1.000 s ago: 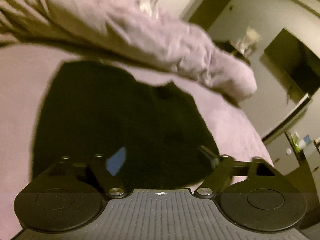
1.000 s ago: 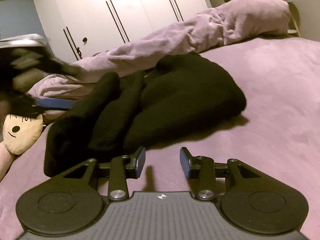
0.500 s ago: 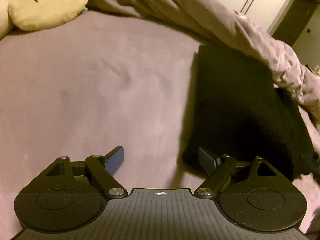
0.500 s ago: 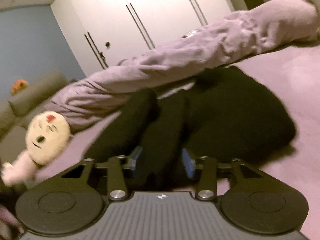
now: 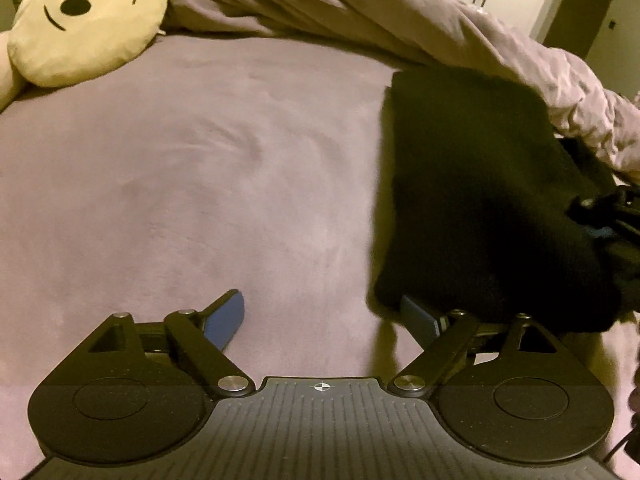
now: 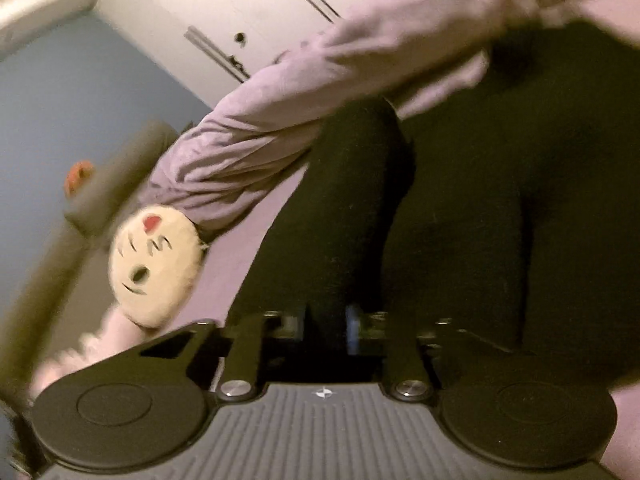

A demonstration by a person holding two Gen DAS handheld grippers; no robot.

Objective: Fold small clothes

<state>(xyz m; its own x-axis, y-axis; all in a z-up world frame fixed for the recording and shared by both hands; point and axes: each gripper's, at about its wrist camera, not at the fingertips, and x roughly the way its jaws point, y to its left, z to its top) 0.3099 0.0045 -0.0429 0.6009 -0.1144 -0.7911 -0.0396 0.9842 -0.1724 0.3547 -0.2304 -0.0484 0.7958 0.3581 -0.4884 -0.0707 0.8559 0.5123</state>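
right tool (image 6: 326, 326) has just clamped on the black garment (image 5: 480, 200) lying on the bed (image 5: 200, 180); left tool (image 5: 324, 316) spread apart, empty. risk: a thin pinch slips, or the duvet (image 5: 520, 64) snags.

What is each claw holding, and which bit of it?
The right claw has just closed on a narrow leg-like part of the black garment, near its end. The left claw is open, holding nothing.

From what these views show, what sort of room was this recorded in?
Most likely a bedroom: a bed sheet with a bunched duvet, an emoji cushion, and white wardrobe doors behind.
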